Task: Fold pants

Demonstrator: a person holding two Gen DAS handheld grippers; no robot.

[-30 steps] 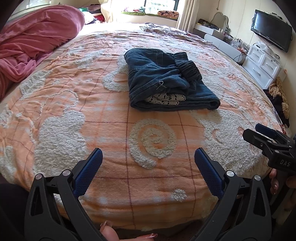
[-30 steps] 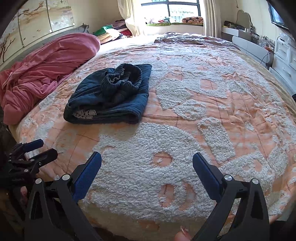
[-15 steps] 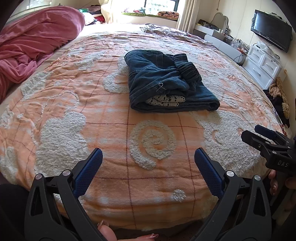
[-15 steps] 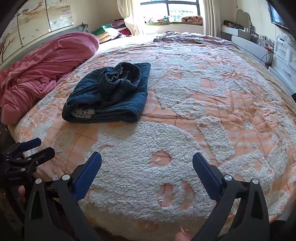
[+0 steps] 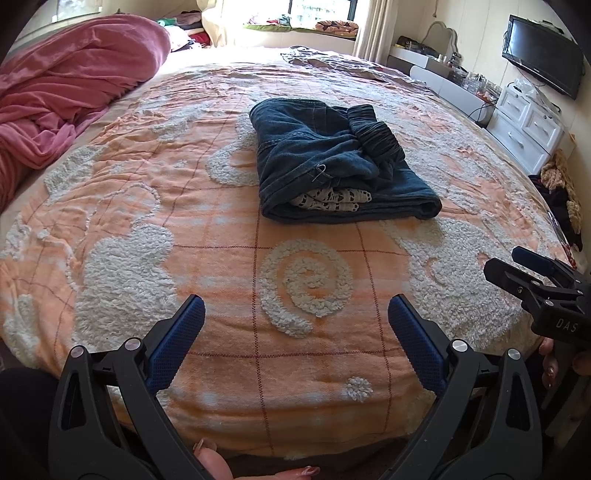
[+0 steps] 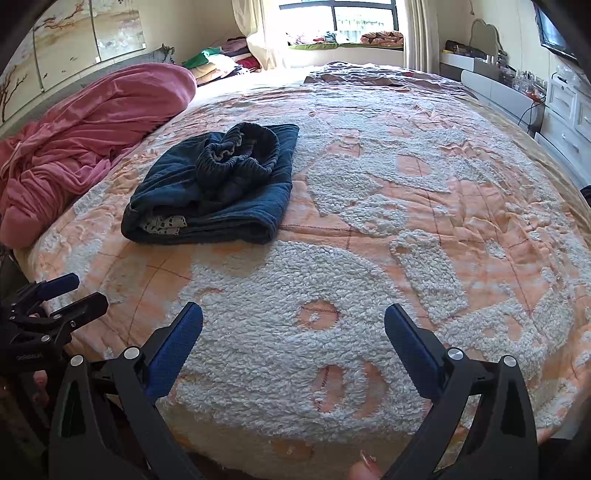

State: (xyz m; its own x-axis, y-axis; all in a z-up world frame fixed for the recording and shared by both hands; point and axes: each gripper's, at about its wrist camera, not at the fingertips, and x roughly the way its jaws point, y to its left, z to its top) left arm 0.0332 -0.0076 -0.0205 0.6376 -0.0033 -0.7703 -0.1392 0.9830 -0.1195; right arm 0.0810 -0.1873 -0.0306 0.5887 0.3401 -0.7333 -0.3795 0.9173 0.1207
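Observation:
Dark blue pants (image 5: 332, 173) lie folded in a thick bundle on the orange and white bedspread (image 5: 184, 221), with white lace showing at the near edge. They also show in the right wrist view (image 6: 218, 192), left of centre. My left gripper (image 5: 295, 314) is open and empty, over the bed's near edge, well short of the pants. My right gripper (image 6: 293, 325) is open and empty, to the right of the pants; it also shows at the right edge of the left wrist view (image 5: 532, 273). The left gripper shows at the left of the right wrist view (image 6: 62, 295).
A pink duvet (image 5: 66, 96) is heaped at the bed's left side. A white dresser (image 5: 528, 125) and a wall TV (image 5: 543, 48) stand to the right. Clothes lie on the floor at the right (image 5: 561, 195). A window (image 6: 354, 18) is at the far end.
Both grippers have drifted slightly; the pants sit a little lower and nearer in both views. The pants themselves have not moved. Both grippers stay open.

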